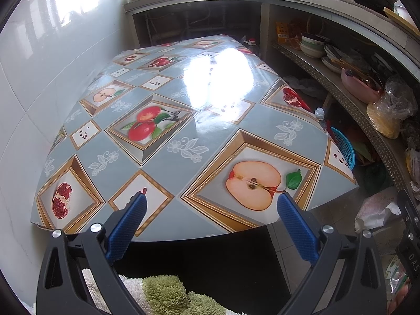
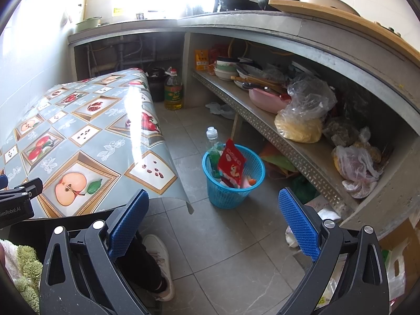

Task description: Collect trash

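Presently, your left gripper (image 1: 211, 204) hovers over the near edge of the table (image 1: 162, 157), jaws spread wide and holding nothing; its fruit-print oilcloth shows no loose item. Your right gripper (image 2: 214, 207) is likewise released and empty, aimed down at the tiled floor (image 2: 236, 249). The blue basket (image 2: 233, 191) stands upright on that floor, ahead of the right gripper and just beside the table's right corner; it already holds a red packet (image 2: 232, 164) and a clear bottle (image 2: 212, 144), both standing on end (other contents are too jumbled to name). The deciding relation: the basket lies straight ahead of your right gripper and well off to the right of your left one, so the right is nearer. Possible remaining trash, judged only by look, is the white crumpled wrapper (image 2: 220, 109) on the floor beyond the basket, under the shelf (image 2: 262, 126).
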A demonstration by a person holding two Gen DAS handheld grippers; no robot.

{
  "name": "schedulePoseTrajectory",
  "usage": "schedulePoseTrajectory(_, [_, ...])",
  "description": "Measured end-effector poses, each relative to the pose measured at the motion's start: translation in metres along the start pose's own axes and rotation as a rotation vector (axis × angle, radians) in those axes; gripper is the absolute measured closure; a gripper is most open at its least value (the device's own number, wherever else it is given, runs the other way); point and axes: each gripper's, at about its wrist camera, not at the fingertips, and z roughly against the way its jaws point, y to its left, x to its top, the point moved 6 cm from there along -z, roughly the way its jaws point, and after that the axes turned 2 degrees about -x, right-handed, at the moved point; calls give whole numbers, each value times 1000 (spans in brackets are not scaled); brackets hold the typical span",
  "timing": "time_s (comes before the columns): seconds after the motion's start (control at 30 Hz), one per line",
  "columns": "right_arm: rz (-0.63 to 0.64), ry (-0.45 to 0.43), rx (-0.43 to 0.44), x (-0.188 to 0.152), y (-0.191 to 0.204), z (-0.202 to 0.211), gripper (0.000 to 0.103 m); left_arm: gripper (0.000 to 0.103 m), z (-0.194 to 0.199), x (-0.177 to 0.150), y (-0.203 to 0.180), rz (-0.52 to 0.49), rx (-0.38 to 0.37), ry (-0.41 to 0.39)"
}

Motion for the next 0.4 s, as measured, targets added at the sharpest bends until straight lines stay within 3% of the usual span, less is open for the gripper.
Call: schedulePoseTrajectory(0.4, [-1,-2,-1,-1,1,0,8,6,0,0,0,2,-1,-1])
